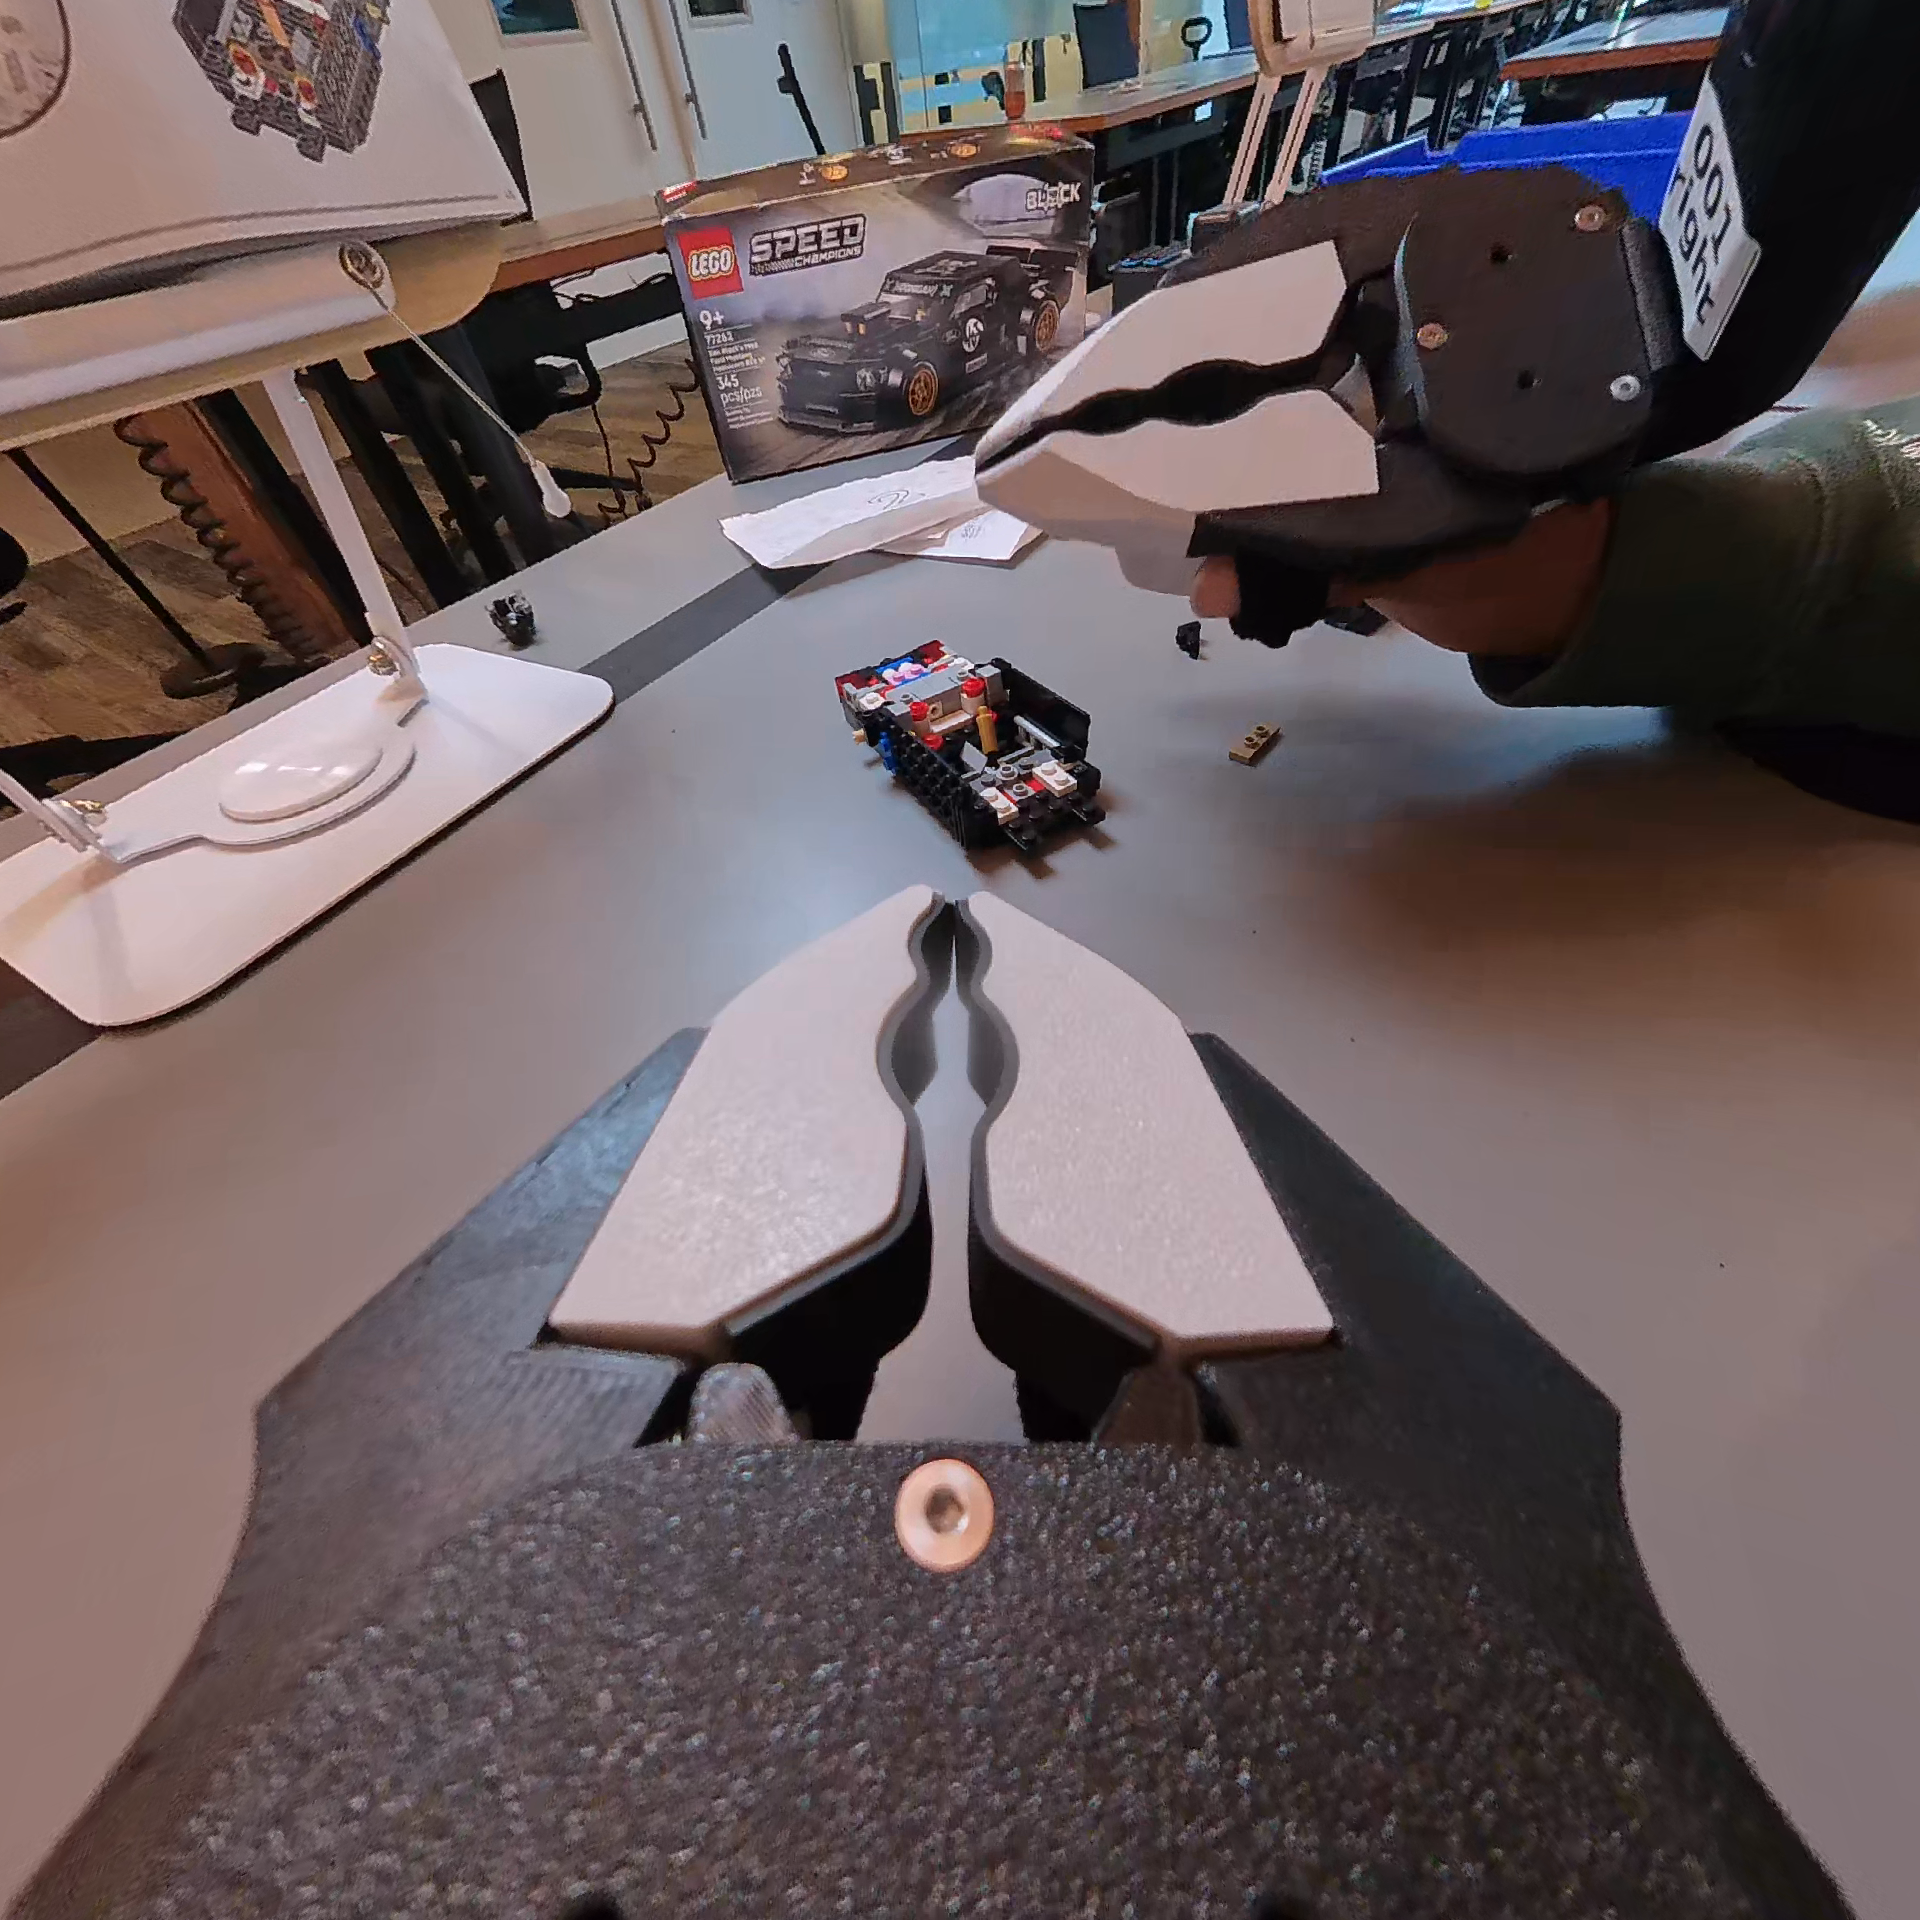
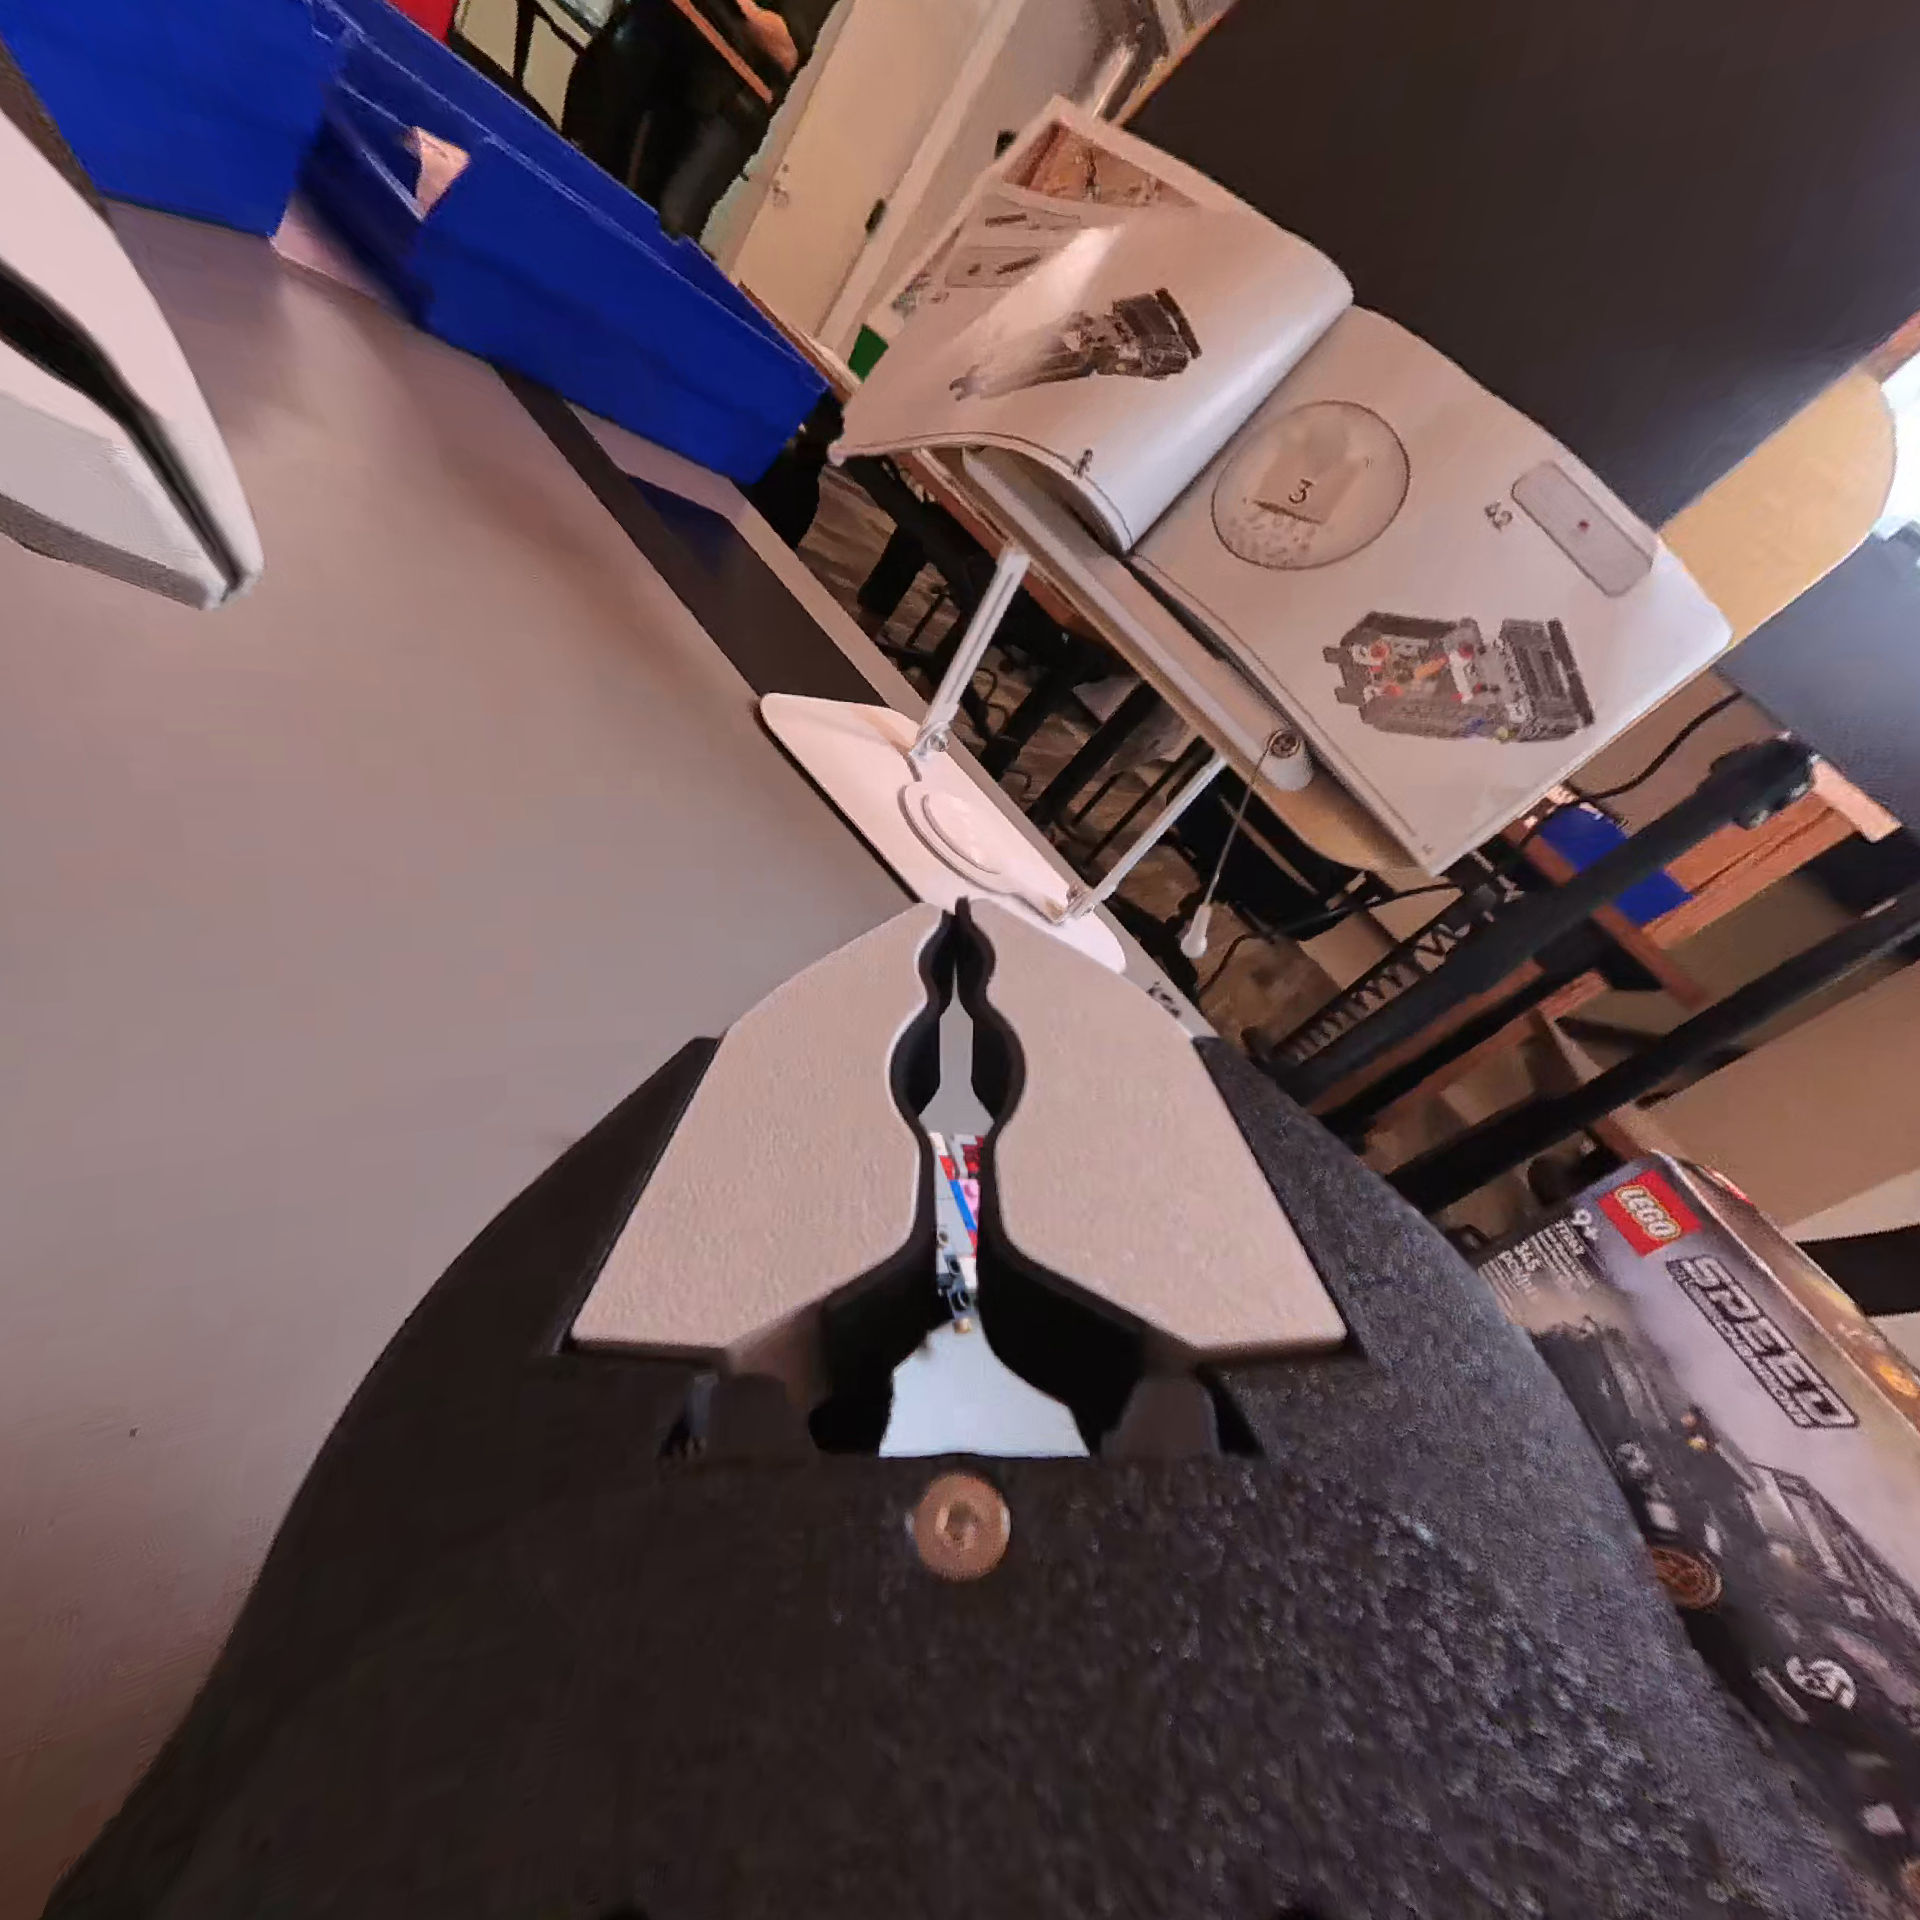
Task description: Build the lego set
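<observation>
A partly built black Lego car with red, grey and white pieces stands on the grey table. My left gripper is shut and empty, low over the table just in front of the car. My right gripper is shut with nothing visible between its fingers, and is held above the table behind and right of the car. In the right wrist view my right gripper is rolled sideways, and a strip of the car shows through the gap between its fingers. The left gripper shows at the upper left there.
A small tan plate and a small black piece lie right of the car, another black piece at the far left. The Lego box and crumpled paper bags are behind. A white book stand holds the instruction booklet. Blue bins stand by the table edge. One gripper's finger ends stand about 12 centimetres off the other's.
</observation>
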Demonstrator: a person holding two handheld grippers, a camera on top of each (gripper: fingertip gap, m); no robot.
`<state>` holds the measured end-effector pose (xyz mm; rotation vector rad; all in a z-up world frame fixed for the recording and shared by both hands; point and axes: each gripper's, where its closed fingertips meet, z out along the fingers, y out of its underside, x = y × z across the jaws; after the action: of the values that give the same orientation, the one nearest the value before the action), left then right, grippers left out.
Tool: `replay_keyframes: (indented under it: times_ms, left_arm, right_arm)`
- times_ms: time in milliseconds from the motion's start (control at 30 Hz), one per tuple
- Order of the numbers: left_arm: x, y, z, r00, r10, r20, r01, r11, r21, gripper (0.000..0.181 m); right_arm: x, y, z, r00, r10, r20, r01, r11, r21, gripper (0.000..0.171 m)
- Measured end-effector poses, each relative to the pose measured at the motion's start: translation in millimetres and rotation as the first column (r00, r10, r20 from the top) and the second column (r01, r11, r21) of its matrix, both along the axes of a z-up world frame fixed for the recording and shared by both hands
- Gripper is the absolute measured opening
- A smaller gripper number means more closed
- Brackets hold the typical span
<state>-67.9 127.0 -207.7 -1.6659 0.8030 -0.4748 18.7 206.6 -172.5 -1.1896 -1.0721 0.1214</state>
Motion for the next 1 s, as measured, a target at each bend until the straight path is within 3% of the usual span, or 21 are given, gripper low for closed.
replay_keyframes:
  times_ms: [233,533,1000]
  left_arm:
    - [-0.8,0.0,1.4,1.000,0.000,-0.013,0.000,1.000,0.027,0.000]
    - [-14.1,6.2,7.9,0.999,0.050,-0.019,-0.048,0.997,0.060,0.000]
    - [-50.1,21.1,17.5,0.983,0.171,0.064,-0.172,0.985,-0.001,0.000]
  right_arm:
    - [9.2,6.5,5.7,0.989,-0.040,-0.141,0.020,0.990,-0.140,0.000]
    - [20.1,15.3,1.1,0.974,-0.076,-0.213,0.021,0.967,-0.252,0.000]
    - [18.0,5.5,-1.3,0.979,-0.018,-0.204,-0.038,0.963,-0.268,0.000]
